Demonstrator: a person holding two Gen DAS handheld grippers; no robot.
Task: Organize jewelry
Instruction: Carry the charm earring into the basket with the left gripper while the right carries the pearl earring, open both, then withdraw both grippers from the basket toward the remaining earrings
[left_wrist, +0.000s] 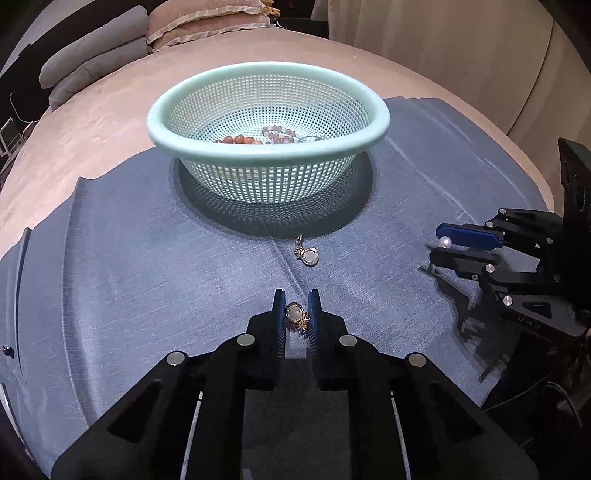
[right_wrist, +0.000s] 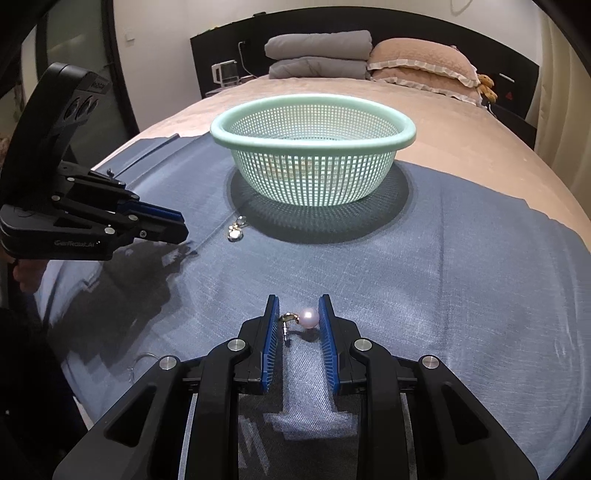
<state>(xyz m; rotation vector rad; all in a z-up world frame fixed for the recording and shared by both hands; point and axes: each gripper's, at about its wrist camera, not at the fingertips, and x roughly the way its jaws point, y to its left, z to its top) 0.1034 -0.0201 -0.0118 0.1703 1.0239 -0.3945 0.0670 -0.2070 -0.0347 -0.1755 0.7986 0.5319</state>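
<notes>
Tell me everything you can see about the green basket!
The basket is a round, pale mint-green bowl that looks like plastic, with a thick smooth rim and walls full of little square holes. It stands upright on the blue cloth spread over the bed, casting a dark round shadow. Inside lie brown beads and pale pinkish beads. Neither gripper touches it.

A matt perforated plastic basket (left_wrist: 268, 110) sits on woven blue cloth (left_wrist: 147, 266); the pearl earring (right_wrist: 308, 318) looks glossy.
</notes>
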